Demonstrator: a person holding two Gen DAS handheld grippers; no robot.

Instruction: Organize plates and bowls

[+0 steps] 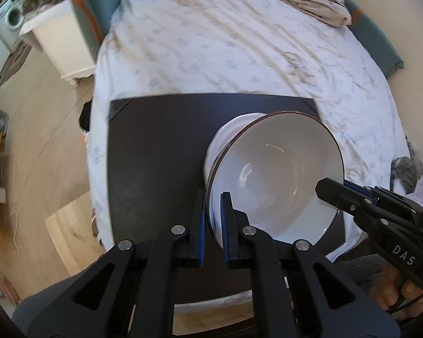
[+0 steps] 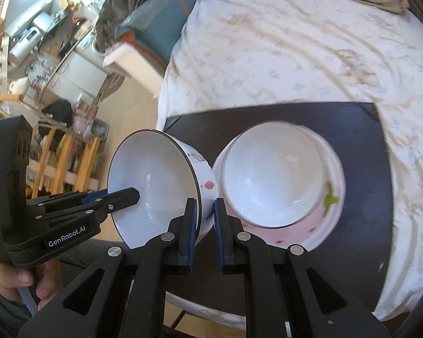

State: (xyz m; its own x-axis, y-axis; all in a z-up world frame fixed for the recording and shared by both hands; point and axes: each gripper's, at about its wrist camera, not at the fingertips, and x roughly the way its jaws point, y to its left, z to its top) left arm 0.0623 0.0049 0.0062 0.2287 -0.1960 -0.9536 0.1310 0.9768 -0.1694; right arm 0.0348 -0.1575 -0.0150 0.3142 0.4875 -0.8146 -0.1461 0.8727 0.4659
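Because both grippers, left (image 1: pixel 213 222) and right (image 2: pixel 205 219), pinched tight on its rim, the dark-rimmed bowl (image 2: pixel 155 186) hung tilted beside the pink bowl (image 2: pixel 279 180).

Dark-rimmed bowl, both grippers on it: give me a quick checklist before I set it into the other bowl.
1. Left gripper shut on the rim of the dark-rimmed bowl: ok.
2. Right gripper shut on the opposite rim: ok.
3. Bowl level: not ok, it is tilted, mouth turned toward the left gripper's side.
4. Dark-rimmed bowl free of the pink bowl: cannot tell; their walls meet or overlap in the right wrist view.
5. Pink bowl empty and mouth up on its plate: ok.
6. Black board bare beside the stack: ok.
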